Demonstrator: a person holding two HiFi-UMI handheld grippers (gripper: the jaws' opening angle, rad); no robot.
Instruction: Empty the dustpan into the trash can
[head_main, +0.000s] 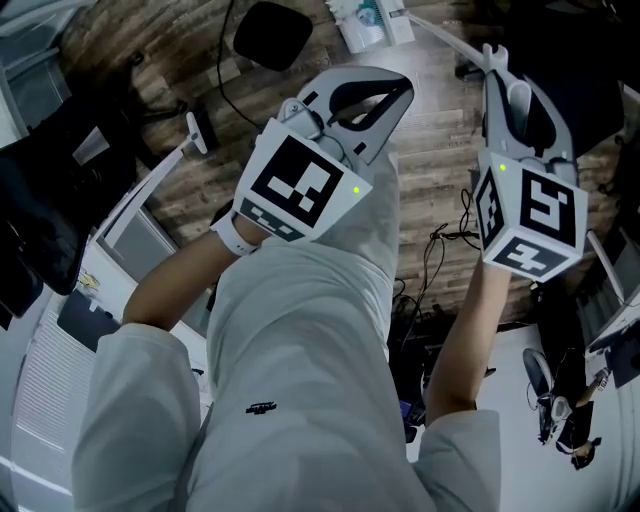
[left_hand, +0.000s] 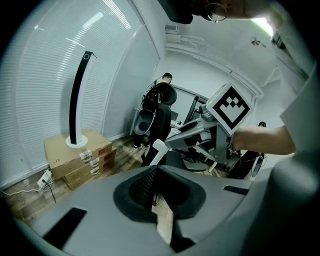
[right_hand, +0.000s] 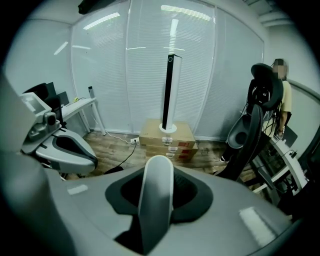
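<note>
I am holding my left gripper (left_hand: 157, 169) raised in front of me. Its jaws are lying together at the tips, with only a thin slit behind them where the wooden floor (left_hand: 127, 147) is showing through. Nothing is sitting between them.

My right gripper (right_hand: 158, 176) is raised beside it, and its jaws are standing part-way apart, closing on the dustpan's white handle (right_hand: 155, 210). The handle is running lengthwise along the jaws, from the bottom of the right gripper view up the middle. Its rounded end is pointing forward, away from me, toward the window blinds (right_hand: 130, 75). The pan itself is hidden from all three views.

Ahead of the handle's end, a stack of cardboard boxes (right_hand: 167, 137) is standing on the floor against the blinds. The boxes are closed, so I cannot tell what is in them. A tall black column (right_hand: 169, 90) on a white base is standing upright on the top box. To the right of the boxes, a black office chair (right_hand: 250, 130) is standing.
</note>
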